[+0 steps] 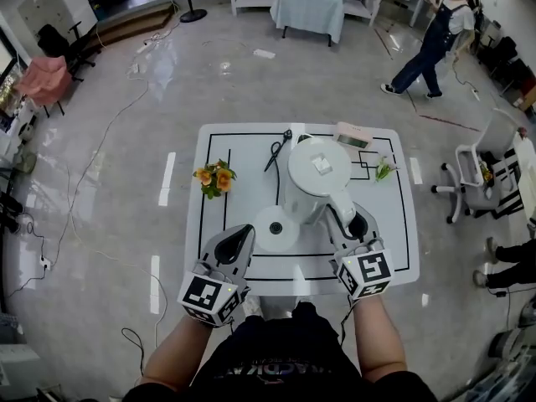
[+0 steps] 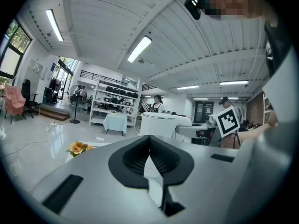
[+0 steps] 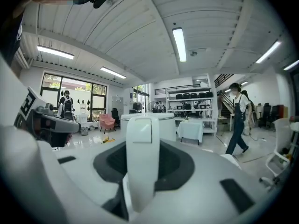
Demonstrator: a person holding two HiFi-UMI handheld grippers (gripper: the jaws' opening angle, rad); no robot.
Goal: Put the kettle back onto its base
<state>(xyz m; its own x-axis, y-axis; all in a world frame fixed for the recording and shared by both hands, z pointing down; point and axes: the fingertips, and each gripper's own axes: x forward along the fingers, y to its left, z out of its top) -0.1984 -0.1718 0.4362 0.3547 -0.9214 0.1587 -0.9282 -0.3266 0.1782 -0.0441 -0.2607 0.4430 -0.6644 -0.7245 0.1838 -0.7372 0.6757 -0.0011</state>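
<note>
Kettle on the move: the white jug is at the middle of the table, its handle clamped by the right gripper, which reaches in from the near edge. The right gripper view shows the pale handle standing upright between the pads and filling the half-wide gap.

Seen from above, the jug's lower body overlaps the far right rim of the round white base. The base lies just beside it, toward the near edge and left of centre. Whether the kettle's underside is clear of the table is hard to judge from overhead, though it appears lifted. The left gripper hovers at the base's near left rim, its jaws closed on nothing.

The step in hand looks to be the carry to the base. The next move would call for bringing the kettle toward the near left until it is centred over the disc, holding it upright, then lowering it squarely.

Orange flowers stand toward the left edge. A black cable and a pink box lie by the far edge.
</note>
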